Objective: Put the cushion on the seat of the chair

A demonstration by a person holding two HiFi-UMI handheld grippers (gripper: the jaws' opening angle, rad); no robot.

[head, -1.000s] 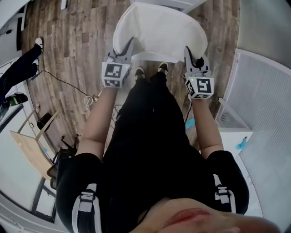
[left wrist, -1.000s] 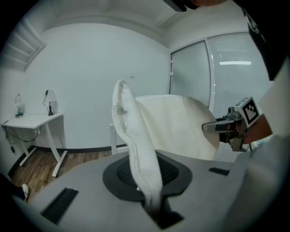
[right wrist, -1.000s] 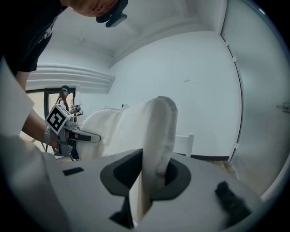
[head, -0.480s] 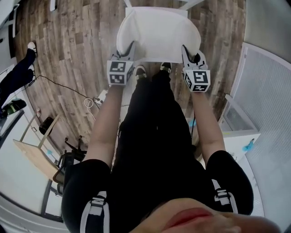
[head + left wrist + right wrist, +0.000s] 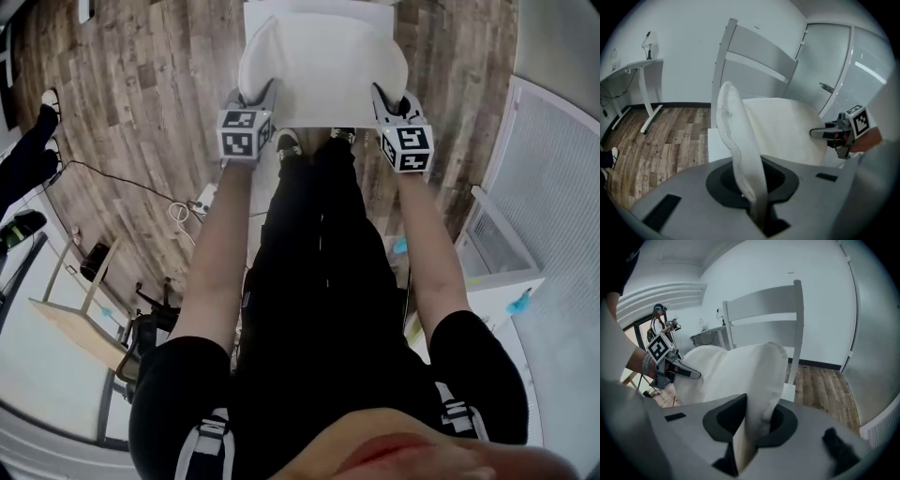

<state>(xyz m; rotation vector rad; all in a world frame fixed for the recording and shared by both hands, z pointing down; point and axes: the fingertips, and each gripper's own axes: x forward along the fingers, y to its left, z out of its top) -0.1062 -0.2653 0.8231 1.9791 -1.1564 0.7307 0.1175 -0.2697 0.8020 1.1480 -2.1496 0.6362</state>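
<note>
My left gripper [image 5: 268, 92] and right gripper [image 5: 379, 94] pinch narrowly on opposite edges of the cushion [image 5: 323, 66], which spans between them over the chair seat [image 5: 718, 143]. An uneven release could land it skewed.

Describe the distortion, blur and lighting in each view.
Head view: fisheye bows the floorboards outward; even light, the cushion nearly washed out. Left gripper view: black round vignette, chair slats curved, near cushion edge soft. Right gripper view: same vignette, bowed chair back, bright wall.
</note>
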